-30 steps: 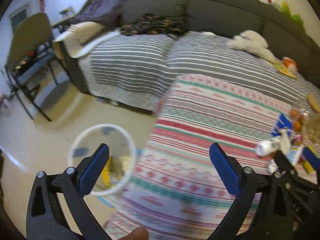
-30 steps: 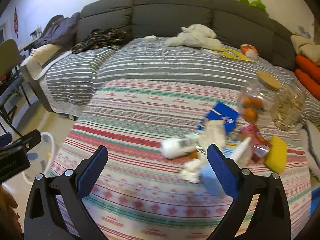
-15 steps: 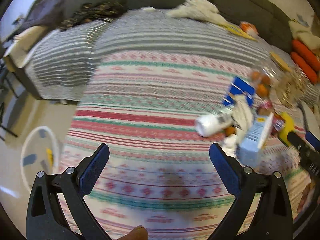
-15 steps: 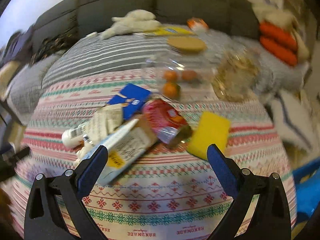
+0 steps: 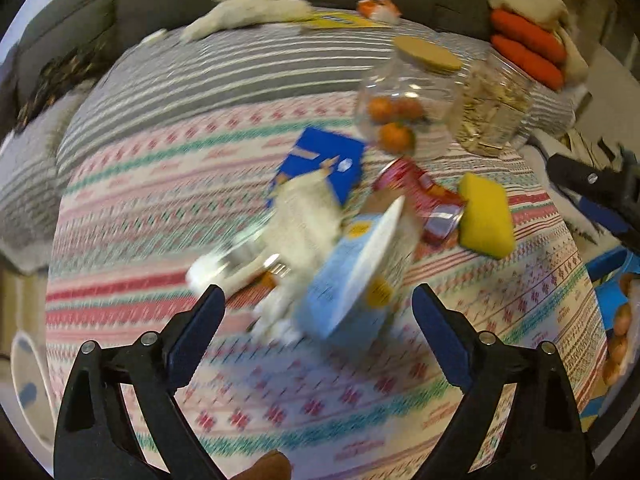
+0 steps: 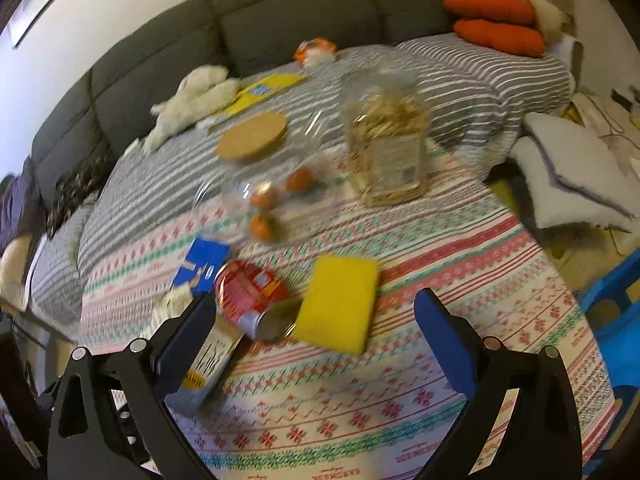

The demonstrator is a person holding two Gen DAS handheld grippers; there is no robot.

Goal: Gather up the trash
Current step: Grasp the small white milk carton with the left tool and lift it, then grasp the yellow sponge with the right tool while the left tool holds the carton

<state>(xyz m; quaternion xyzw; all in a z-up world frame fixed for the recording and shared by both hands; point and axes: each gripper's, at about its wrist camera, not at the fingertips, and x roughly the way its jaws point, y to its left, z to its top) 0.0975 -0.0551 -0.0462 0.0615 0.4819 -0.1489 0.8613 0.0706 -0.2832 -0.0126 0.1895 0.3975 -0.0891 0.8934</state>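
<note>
A heap of trash lies on the patterned tablecloth (image 5: 120, 240): a light blue carton (image 5: 352, 280), a white bottle (image 5: 224, 264), crumpled white paper (image 5: 304, 212), a blue packet (image 5: 320, 160) and a red can (image 5: 424, 196). My left gripper (image 5: 318, 320) is open and empty, just short of the carton. My right gripper (image 6: 316, 328) is open and empty, just short of the red can (image 6: 252, 300) and a yellow sponge (image 6: 340, 300). The carton (image 6: 208, 364) lies behind its left finger.
A clear jar with oranges (image 6: 264, 184) and a jar of snacks (image 6: 384, 152) stand behind the trash. A grey sofa with a striped cover (image 6: 460, 80), white plush (image 6: 192, 96) and orange cushions (image 6: 492, 20) lies beyond. A white hoop-rimmed bin (image 5: 24, 372) stands on the floor at left.
Both grippers have swung right, from the bin and the table's left side to the trash heap. Both have come closer to it. Their jaws stayed open.
</note>
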